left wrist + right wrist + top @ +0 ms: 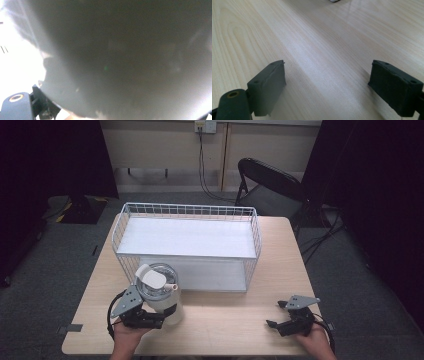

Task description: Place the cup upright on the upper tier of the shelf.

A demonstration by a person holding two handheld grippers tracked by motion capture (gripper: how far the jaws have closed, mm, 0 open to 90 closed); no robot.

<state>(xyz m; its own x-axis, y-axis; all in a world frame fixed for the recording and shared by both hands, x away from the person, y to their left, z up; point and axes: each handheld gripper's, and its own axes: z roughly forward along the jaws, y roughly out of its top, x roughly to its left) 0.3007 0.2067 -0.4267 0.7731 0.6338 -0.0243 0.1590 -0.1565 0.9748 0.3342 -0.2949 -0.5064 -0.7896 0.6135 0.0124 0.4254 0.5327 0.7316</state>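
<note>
White jug (161, 295) with a clear lid and a short spout stands upright at the near-left of the table (235, 325), just in front of the wire rack (186, 245). Its long axis is vertical, with the spout pointing right. Left gripper (159, 316) is on it low down, coming in from the near-left side — jaws clamped around the lower body, as far as the high view shows. In the left gripper view the jug wall (120, 57) is a grey blur pressed right up against the camera, so contact looks tight, but the exact jaw line can't be read there. Rack is a two-level white wire basket, top shelf and lower shelf both bare, open front facing the person; the jug sits just beside its front-left corner, near but whether touching I cannot tell. Right gripper (278, 314) rests low over the near-right of the table, well apart from the jug, jaws spread wide with nothing between them — bare wood in the right gripper view (325, 82). Left hand is clearly the nearer one. Likely next move is lift and carry forward and right into the rack; the top shelf's raised rim would need clearing.
</note>
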